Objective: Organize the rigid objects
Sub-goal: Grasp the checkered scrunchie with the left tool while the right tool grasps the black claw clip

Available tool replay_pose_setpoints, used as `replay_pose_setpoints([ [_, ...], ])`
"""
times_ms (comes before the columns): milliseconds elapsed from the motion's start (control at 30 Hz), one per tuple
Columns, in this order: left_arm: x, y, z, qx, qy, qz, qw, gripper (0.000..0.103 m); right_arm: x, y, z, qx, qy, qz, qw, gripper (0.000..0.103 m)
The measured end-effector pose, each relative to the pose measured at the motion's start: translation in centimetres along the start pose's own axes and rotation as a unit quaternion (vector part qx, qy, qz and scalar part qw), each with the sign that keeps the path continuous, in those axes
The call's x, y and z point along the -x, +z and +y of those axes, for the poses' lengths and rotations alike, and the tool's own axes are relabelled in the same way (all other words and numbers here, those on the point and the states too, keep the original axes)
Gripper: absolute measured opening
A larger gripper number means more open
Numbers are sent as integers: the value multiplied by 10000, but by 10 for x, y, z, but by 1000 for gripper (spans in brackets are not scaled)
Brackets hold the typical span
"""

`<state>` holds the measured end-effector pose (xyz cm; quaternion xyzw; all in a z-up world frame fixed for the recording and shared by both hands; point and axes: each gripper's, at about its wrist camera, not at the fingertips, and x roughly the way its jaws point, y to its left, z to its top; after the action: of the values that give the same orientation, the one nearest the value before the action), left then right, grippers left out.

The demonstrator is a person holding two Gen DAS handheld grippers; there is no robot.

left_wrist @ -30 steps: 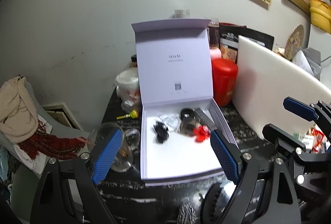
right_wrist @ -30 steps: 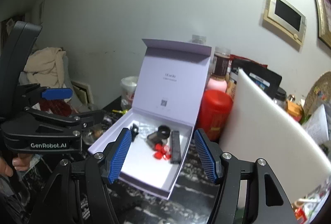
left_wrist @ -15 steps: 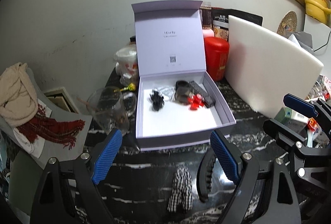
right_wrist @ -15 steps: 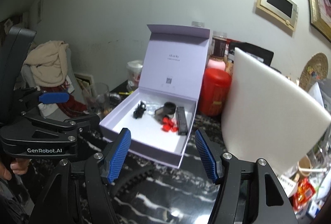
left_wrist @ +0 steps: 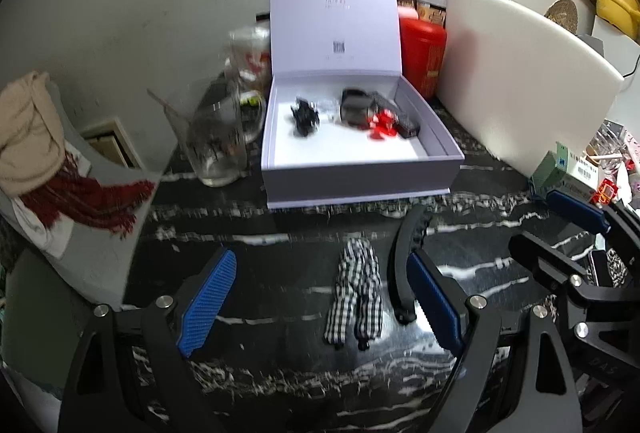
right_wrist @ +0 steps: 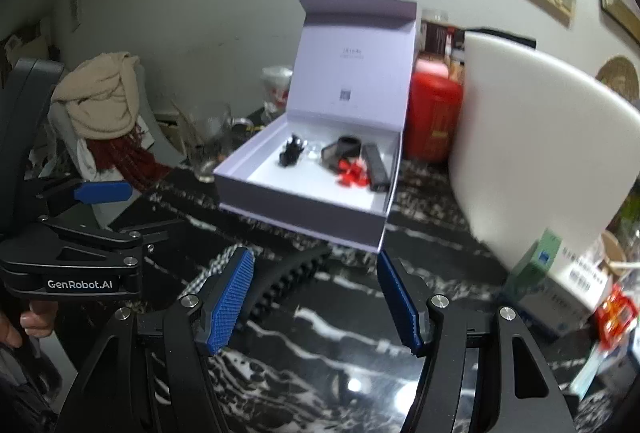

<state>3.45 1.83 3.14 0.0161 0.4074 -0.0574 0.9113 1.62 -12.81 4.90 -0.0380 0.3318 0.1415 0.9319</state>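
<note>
Black hair clip (left_wrist: 404,265) beside left tongs (left_wrist: 320,307) (untouched)

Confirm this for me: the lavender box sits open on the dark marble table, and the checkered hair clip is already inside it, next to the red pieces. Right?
Not quite. The lavender box is open on the table, but the checkered hair clip still lies on the tabletop in front of the box, as the left wrist view shows. The red pieces are inside.

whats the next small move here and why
Probably ease the right gripper down onto the black hair claw lying on the dark marble table just ahead of its open, empty jaws. The lavender box stands open behind it with small items already inside, so the claw, still on the table beside the checkered hair clip, looks like the nearest thing left to pack.
</note>
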Motion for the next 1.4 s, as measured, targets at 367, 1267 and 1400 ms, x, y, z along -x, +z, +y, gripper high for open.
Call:
replay_pose_setpoints([
  [367, -24, -30, 10, 30, 11, 390, 9992, 88, -35, -32, 7, -113, 163, 502, 9985, 65],
  [1267, -43, -27, 42, 528, -25, 449, 9976, 88, -123, -16, 25, -179, 212, 1237, 9919, 64],
  [1400, -49, -27, 36, 490, -73, 486, 9976, 88, -125, -20, 22, -118, 146, 1221, 9923, 37],
])
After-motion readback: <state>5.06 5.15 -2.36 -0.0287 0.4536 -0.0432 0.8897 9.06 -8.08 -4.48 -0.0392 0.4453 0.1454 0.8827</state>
